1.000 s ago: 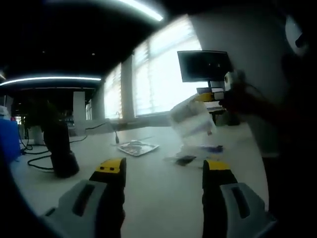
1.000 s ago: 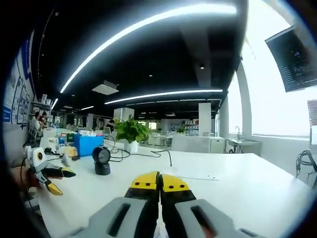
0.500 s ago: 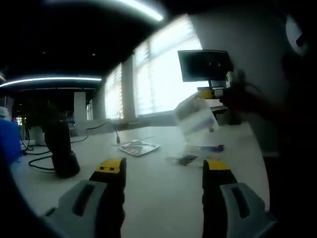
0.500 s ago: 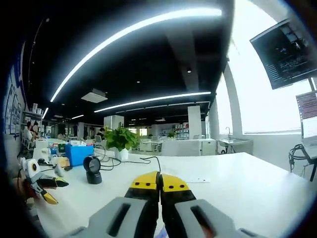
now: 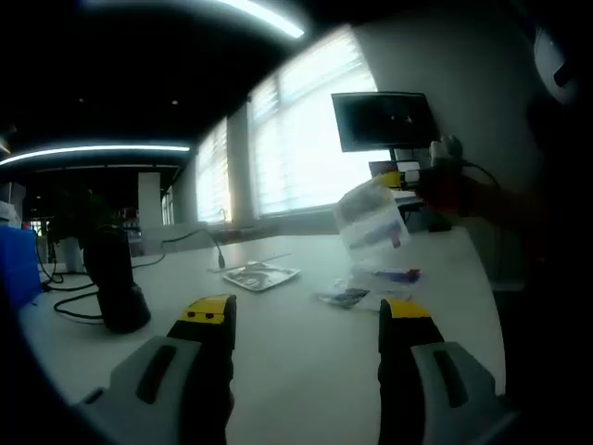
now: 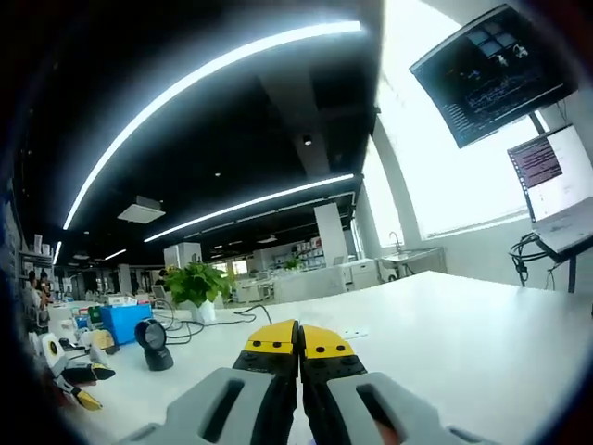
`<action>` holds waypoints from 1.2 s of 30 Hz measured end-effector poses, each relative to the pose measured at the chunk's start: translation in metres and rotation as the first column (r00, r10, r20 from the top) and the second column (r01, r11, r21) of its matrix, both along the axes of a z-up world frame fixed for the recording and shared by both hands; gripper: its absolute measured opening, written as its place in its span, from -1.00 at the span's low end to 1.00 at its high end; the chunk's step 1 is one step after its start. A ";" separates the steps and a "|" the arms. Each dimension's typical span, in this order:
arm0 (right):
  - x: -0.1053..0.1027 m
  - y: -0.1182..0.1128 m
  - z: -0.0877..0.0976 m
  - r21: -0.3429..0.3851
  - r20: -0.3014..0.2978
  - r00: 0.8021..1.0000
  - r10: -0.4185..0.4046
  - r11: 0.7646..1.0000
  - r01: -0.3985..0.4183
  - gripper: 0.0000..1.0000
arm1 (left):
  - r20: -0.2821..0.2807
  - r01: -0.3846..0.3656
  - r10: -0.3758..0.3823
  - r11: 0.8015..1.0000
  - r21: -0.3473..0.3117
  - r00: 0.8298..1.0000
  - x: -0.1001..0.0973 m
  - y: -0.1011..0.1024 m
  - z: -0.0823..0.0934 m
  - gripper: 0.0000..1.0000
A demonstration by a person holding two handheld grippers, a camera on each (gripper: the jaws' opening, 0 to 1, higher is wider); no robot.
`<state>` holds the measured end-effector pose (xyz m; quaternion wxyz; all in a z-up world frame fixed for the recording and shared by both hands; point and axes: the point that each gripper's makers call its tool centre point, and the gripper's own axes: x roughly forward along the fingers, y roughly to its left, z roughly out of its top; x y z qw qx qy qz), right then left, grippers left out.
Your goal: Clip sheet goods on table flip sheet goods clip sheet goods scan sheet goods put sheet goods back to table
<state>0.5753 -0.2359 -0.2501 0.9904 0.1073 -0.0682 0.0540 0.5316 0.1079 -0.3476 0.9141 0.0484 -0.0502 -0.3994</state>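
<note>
Left gripper view: we judge the scan comes next, so turn the clear plastic sheet packet (image 5: 371,222), aloft over the white table (image 5: 306,362) in the right gripper (image 5: 394,178), toward the black scanner (image 5: 113,283). It looks crinkled, blue-printed. Left gripper (image 5: 306,317) gapes empty.

Right gripper view: yellow tips of the right gripper (image 6: 298,337) meet; packet unseen.

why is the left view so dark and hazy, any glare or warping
Left gripper view: bright windows backlight the scene, leaving the held sheet goods soft and hazy. Right gripper view: the window blows out white, and fisheye bends the ceiling light strip into an arc.
</note>
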 end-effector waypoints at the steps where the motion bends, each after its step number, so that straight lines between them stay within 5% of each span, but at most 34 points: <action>1: -0.002 -0.005 -0.001 0.003 0.005 1.000 -0.019 1.000 0.019 -1.00 | 0.000 0.000 0.000 1.000 0.001 1.000 0.000 0.000 0.000 0.10; 18: -0.015 -0.055 -0.032 0.150 -0.028 0.985 -0.168 0.974 0.171 -1.00 | -0.001 -0.005 0.005 1.000 0.004 1.000 0.001 0.000 0.000 0.10; 25: -0.018 -0.040 -0.028 0.165 -0.018 0.989 -0.148 0.975 0.149 -1.00 | -0.001 -0.006 0.006 1.000 0.005 1.000 0.001 0.000 -0.001 0.10; 27: -0.018 -0.034 -0.025 0.257 -0.018 0.993 -0.113 0.960 0.114 -1.00 | -0.001 -0.006 0.006 1.000 0.006 1.000 0.001 0.000 -0.001 0.10; 33: -0.022 -0.030 -0.022 0.370 -0.015 0.994 -0.109 0.923 0.107 -1.00 | 0.002 -0.007 0.007 1.000 0.006 1.000 0.001 0.001 0.000 0.10; 36: -0.025 -0.034 -0.024 0.492 -0.017 0.993 -0.117 0.863 0.110 -1.00 | 0.004 -0.005 0.005 1.000 0.005 1.000 0.000 0.001 0.000 0.10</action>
